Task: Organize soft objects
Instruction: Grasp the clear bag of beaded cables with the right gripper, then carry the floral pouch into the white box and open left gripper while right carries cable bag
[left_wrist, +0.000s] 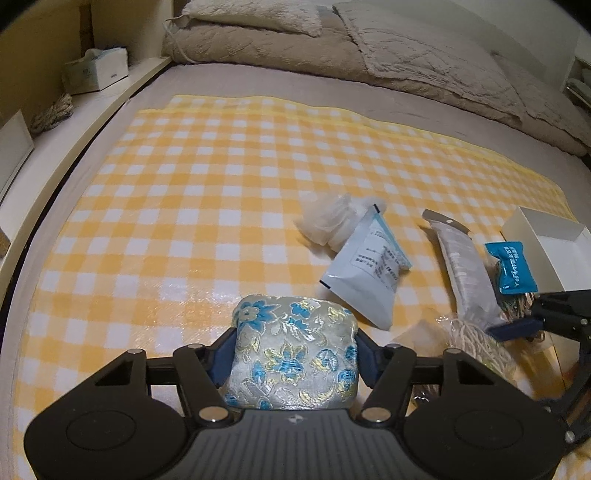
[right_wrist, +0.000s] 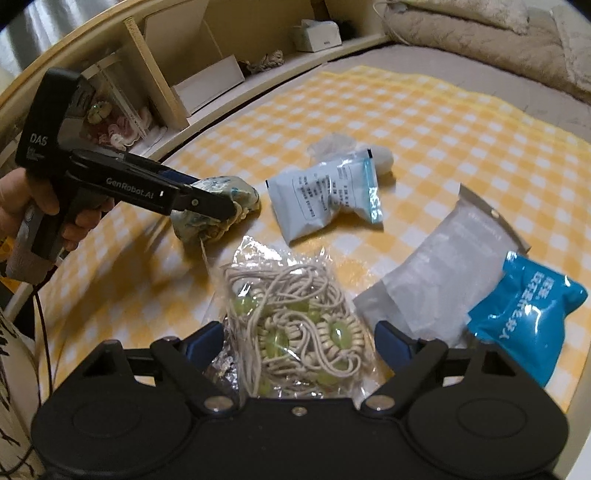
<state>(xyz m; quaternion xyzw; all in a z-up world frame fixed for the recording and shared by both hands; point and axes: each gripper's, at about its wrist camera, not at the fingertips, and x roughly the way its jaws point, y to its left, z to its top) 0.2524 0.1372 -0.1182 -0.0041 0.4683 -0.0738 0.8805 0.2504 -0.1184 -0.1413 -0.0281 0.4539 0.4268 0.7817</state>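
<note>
Nearest in the right wrist view: right hand-held gripper (right_wrist: 299, 334) spread wide, fingers either side of the clear bag of beaded cord (right_wrist: 295, 317) but apparently not pressing it; bag lying on the yellow checked cloth (right_wrist: 461, 122), long axis running straight away from the fingers. Probably next: closing on that bag, already centred between the fingers. Left hand-held gripper (left_wrist: 295, 347) clenched on the floral pouch (left_wrist: 295, 347), squeezed from both sides; whether lifted or resting on the cloth, cannot tell. Beyond, ahead and to the right of the left one: pale blue packet (left_wrist: 364, 273), crumpled white plastic (left_wrist: 325, 219) behind it, grey sachet (left_wrist: 465, 266), bright blue packet (left_wrist: 511, 266), open white box (left_wrist: 550, 247). Farthest: beige bedding (left_wrist: 369, 44) at the head of the bed.
</note>
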